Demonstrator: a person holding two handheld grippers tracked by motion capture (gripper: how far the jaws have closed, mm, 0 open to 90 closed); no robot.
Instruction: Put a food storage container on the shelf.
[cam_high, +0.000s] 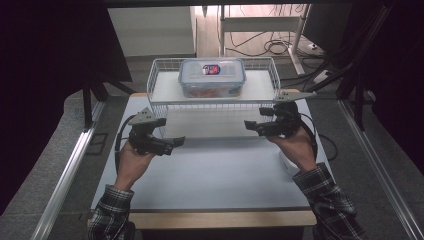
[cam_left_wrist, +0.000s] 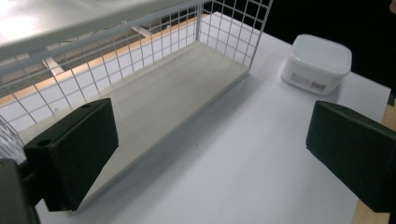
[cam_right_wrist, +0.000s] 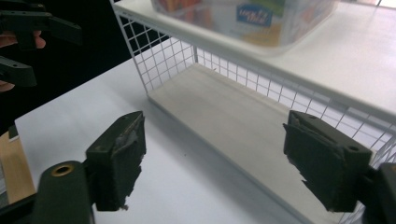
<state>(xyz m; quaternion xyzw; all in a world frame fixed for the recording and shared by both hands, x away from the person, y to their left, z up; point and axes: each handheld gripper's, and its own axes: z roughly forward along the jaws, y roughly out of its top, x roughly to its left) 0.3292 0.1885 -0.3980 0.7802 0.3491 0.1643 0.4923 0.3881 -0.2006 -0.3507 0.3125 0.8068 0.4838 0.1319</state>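
Note:
A clear food container with a blue lid (cam_high: 212, 76) stands on the top shelf of a white wire rack (cam_high: 160, 95) at the back of the table; in the right gripper view the container (cam_right_wrist: 247, 21) is just above and ahead. My left gripper (cam_high: 174, 143) hovers at the rack's front left, pointing right. Its jaws are wide apart and open with nothing between them, and in its own view the left gripper (cam_left_wrist: 212, 154) looks along the rack's bare lower board (cam_left_wrist: 163, 102). My right gripper (cam_high: 251, 126) is held at the rack's front right, also open and empty (cam_right_wrist: 222, 158).
A small white lidded tub (cam_left_wrist: 317, 63) sits on the white table (cam_high: 210, 175) to the right of the rack, partly behind the right hand (cam_high: 295, 147) in the high view. The rack's lower board (cam_right_wrist: 233, 116) carries nothing. Cables lie on the floor beyond the table.

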